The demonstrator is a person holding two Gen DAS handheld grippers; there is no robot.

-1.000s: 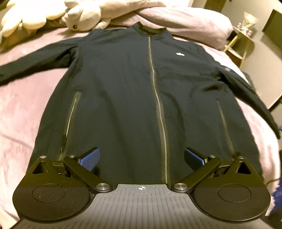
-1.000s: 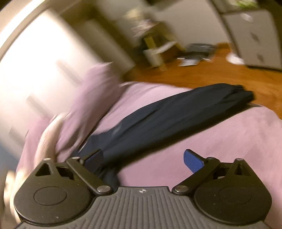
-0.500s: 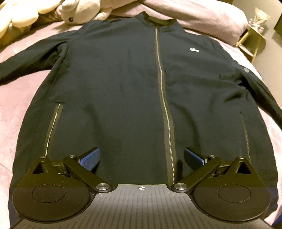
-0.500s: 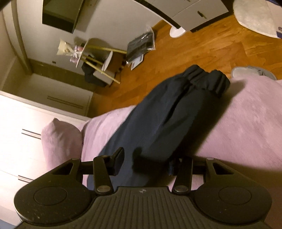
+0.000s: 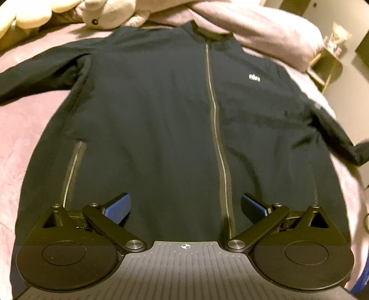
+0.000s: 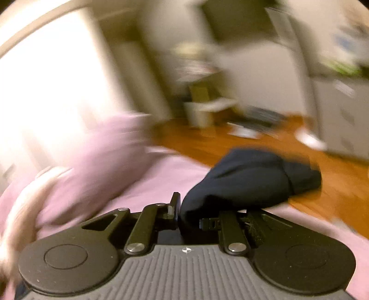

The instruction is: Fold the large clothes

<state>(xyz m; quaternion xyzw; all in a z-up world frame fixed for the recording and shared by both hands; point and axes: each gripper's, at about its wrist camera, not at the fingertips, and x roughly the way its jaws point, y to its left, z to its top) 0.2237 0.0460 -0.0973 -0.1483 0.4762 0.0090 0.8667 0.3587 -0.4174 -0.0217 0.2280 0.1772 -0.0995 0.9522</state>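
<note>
- On the bed (image 5: 20,129), front side up: one dark jacket (image 5: 161,115), lying flat over the pink cover, collar toward the far end, hem nearest the left wrist camera.
- Front zip (image 5: 216,138): closed, running down the middle from collar to hem.
- Chest logo (image 5: 254,77): small, white, right of the zip in the left wrist view.
- Pocket zip (image 5: 71,173): slanted, near the left edge of the body.
- Far sleeve (image 5: 41,78): spread outward across the cover at the left of the view.
- Near sleeve (image 6: 249,182): bunched, raised off the cover, its cuff end hanging out over the edge of the bed toward the wooden floor (image 6: 230,143).
- Right gripper (image 6: 188,214): fingers closing, narrow, with the bunched sleeve cloth pinched between them; the view is heavily blurred.
- Left gripper (image 5: 184,205): fingers wide apart, holding nothing, hovering above the hem just left of the front zip; whether they touch the cloth cannot be told.
- Pillow (image 5: 265,25): pink, beyond the collar.
- Soft toys (image 5: 108,13): pale, at the head of the bed, left of the pillow.
- Small stand (image 5: 327,64): beside the bed, at the right.
</note>
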